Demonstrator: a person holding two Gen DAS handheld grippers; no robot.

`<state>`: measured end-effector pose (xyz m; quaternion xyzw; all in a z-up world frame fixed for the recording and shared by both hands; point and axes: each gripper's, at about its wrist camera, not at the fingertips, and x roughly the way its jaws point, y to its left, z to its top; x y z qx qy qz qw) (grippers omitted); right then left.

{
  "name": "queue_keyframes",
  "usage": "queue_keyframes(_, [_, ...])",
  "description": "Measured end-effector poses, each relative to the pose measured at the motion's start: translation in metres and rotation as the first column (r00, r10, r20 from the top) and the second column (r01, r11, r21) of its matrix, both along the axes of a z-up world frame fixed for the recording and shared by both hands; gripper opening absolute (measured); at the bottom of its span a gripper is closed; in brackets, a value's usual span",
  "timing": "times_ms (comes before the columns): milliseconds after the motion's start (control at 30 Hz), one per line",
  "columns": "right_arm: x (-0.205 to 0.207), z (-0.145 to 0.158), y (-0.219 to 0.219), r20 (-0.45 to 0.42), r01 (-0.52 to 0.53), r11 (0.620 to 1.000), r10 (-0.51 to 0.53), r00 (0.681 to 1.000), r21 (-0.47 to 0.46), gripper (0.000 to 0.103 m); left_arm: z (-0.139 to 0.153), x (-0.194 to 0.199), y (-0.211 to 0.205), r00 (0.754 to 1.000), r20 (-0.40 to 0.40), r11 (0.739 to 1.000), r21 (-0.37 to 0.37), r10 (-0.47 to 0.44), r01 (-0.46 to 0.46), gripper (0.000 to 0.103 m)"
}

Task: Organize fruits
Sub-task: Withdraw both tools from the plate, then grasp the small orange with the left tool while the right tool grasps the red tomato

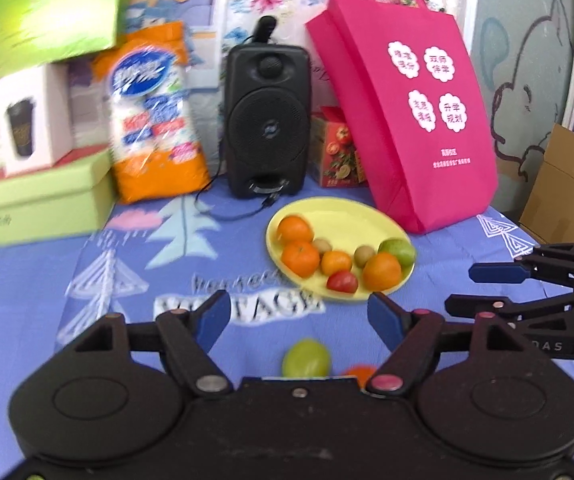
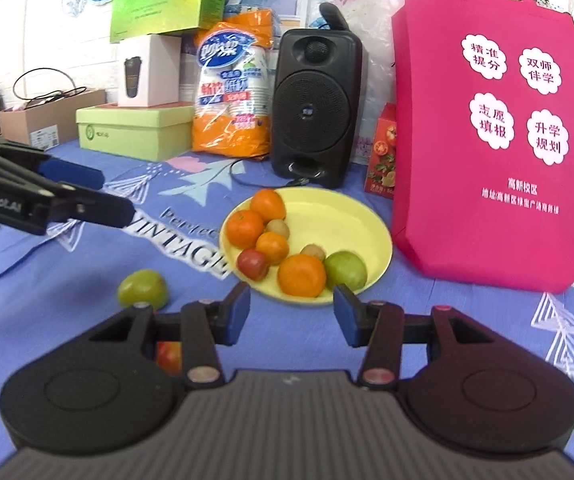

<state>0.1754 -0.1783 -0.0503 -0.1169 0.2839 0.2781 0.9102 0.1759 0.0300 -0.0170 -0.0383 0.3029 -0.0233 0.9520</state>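
A yellow plate sits on the blue patterned cloth. It holds several oranges, two small kiwis, a red fruit and a green apple. Another green fruit lies loose on the cloth in front of the plate. A red-orange fruit beside it is partly hidden by the gripper bodies. My left gripper stands open over the cloth, nothing between its pads. My right gripper is open too, its tips just short of the plate's near rim.
Behind the plate stand a black speaker with a cable, a pink tote bag and a red carton. An orange pack of paper cups and green boxes stand at the back left. A cardboard box is past the table's right edge.
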Motion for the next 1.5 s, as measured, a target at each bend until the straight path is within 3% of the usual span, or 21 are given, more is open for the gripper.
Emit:
queue_keyframes(167, [-0.030, -0.012, 0.002, -0.028, -0.051, 0.999, 0.051, 0.998, 0.000, 0.046, -0.017, -0.038, 0.003, 0.999, -0.021, 0.997, -0.075, 0.034, -0.036, 0.076])
queue_keyframes(300, [-0.051, -0.028, 0.007, -0.041, -0.094, 0.994, 0.092, 0.995, -0.053, 0.046, -0.027, -0.063, -0.014, 0.999, -0.035, 0.994, -0.106, -0.002, -0.002, 0.076])
queue_keyframes(433, [-0.059, -0.045, 0.005, -0.077, -0.091, 0.992, 0.084, 0.993, -0.087, 0.046, -0.038, -0.068, -0.040, 0.997, -0.044, 0.997, -0.055, -0.055, 0.053, 0.076])
queue_keyframes(567, [-0.059, -0.045, -0.002, -0.087, -0.081, 0.995, 0.076, 0.993, -0.062, 0.046, -0.055, -0.057, -0.054, 0.997, -0.061, 0.998, -0.044, -0.043, 0.040, 0.075])
queue_keyframes(833, [-0.056, -0.046, -0.002, -0.087, -0.082, 0.995, 0.077, 0.993, -0.062, 0.053, -0.080, -0.040, -0.060, 0.996, -0.091, 0.999, -0.049, -0.025, 0.020, 0.051])
queue_keyframes(1033, [-0.045, -0.050, 0.011, -0.082, -0.113, 0.991, 0.106, 0.991, -0.073, 0.054, -0.082, -0.037, -0.054, 0.997, -0.079, 0.999, -0.044, -0.025, 0.021, 0.031])
queue_keyframes(1500, [-0.015, -0.057, 0.057, -0.093, -0.160, 0.983, 0.152, 0.984, -0.090, 0.051, -0.079, -0.047, -0.032, 0.995, -0.099, 0.997, -0.076, -0.001, -0.007, 0.031])
